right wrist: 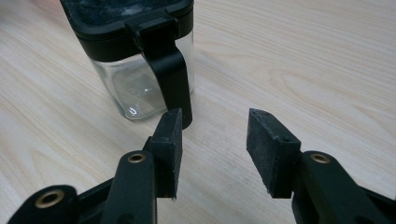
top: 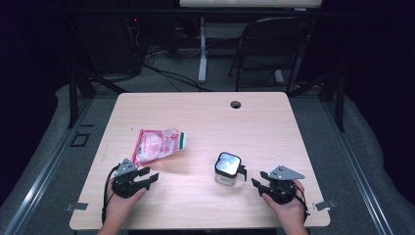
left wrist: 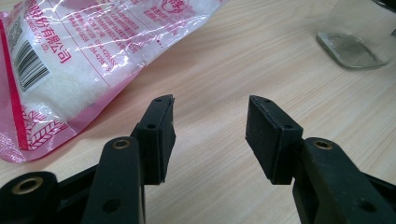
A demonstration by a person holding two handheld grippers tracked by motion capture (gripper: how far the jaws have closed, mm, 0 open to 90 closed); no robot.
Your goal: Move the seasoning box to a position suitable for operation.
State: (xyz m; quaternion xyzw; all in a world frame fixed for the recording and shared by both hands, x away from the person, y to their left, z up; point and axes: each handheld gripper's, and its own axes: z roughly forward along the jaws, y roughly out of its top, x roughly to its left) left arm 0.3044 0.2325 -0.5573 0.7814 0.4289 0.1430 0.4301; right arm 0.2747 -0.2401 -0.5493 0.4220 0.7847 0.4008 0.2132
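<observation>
We hold the left gripper (top: 148, 177) low over the near left part of the table (top: 274, 122), its jaws spread well apart with only bare wood between them. Just beyond it, to the far side, lies the bag (top: 157, 144), a pink and clear pouch with red print and a green end, flat on the table; in the left gripper view the bag (left wrist: 70, 65) shows white grains inside and sits close beside the left jaw without touching it. Our right gripper (top: 259, 182) rests at the near right, jaws likewise wide and gripping nothing. The jar (top: 228, 169) stands upright just left of it, near the middle of the table, a clear glass body under a black lid. In the right gripper view the jar (right wrist: 135, 70) is right ahead of the left jaw, its black handle facing us; whether that jaw tip touches the handle we cannot tell. Bag and jar lie well apart.
</observation>
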